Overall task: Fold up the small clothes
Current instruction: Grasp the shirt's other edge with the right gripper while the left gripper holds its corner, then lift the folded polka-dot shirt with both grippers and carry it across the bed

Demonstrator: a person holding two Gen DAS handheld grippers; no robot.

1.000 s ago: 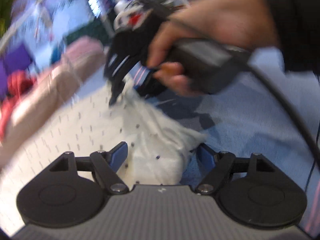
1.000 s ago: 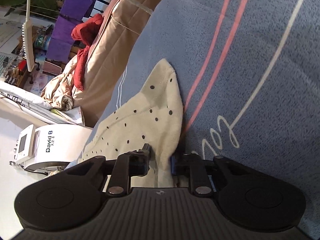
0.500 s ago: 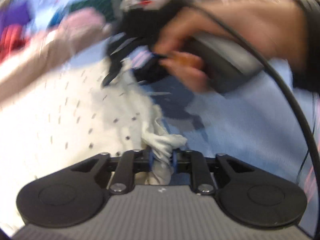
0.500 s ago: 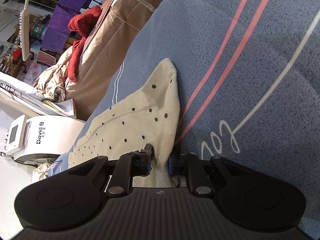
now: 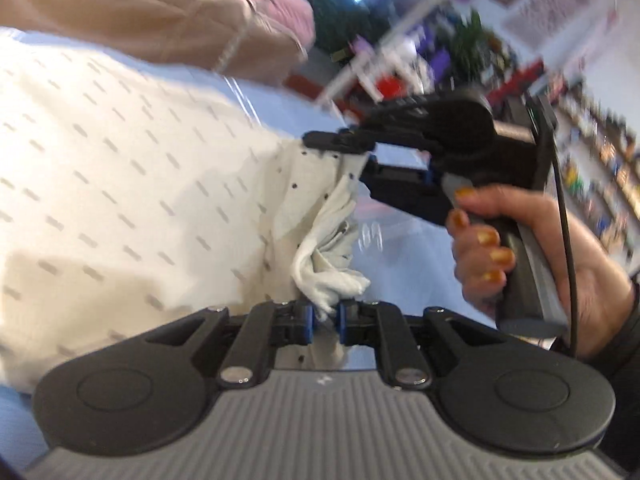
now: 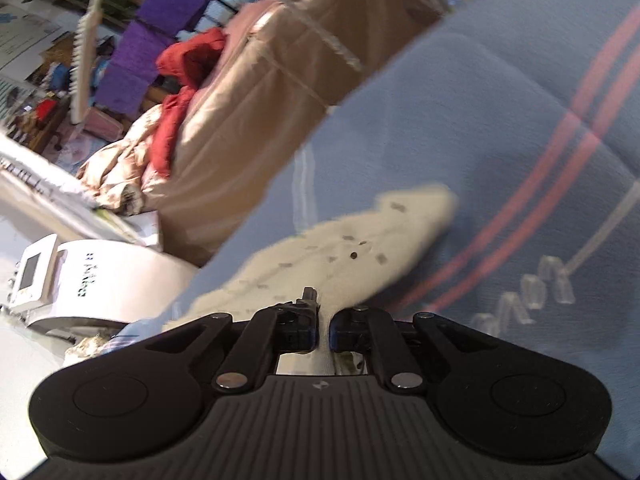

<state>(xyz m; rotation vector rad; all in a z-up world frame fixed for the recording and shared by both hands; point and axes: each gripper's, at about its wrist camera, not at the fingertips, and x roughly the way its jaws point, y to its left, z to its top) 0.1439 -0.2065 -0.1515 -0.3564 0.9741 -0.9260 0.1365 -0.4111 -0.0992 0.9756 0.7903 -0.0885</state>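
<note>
the small garment [image 5: 132, 184] is cream-white cloth scattered with tiny dark dots, and it lies spread on a blue bed cover [image 6: 460, 128] marked with pink stripes and pale lettering. one edge of it is gathered into a crumpled, twisted bunch, and the left gripper [image 5: 325, 317] has its fingers clamped on that bunch, the blue pads pressing the cloth from both sides. just beyond, the right gripper [image 5: 362, 160] grips another part of the same edge, held by a hand [image 5: 532, 256] with painted nails around its handle. in the right wrist view the right gripper's [image 6: 323, 330] fingers are closing on a thin fold of the dotted cloth, which runs away from them to a blurred, pointed corner resting on the blue cover. a tan quilt [image 6: 256, 92] lies past the cover's edge.
</note>
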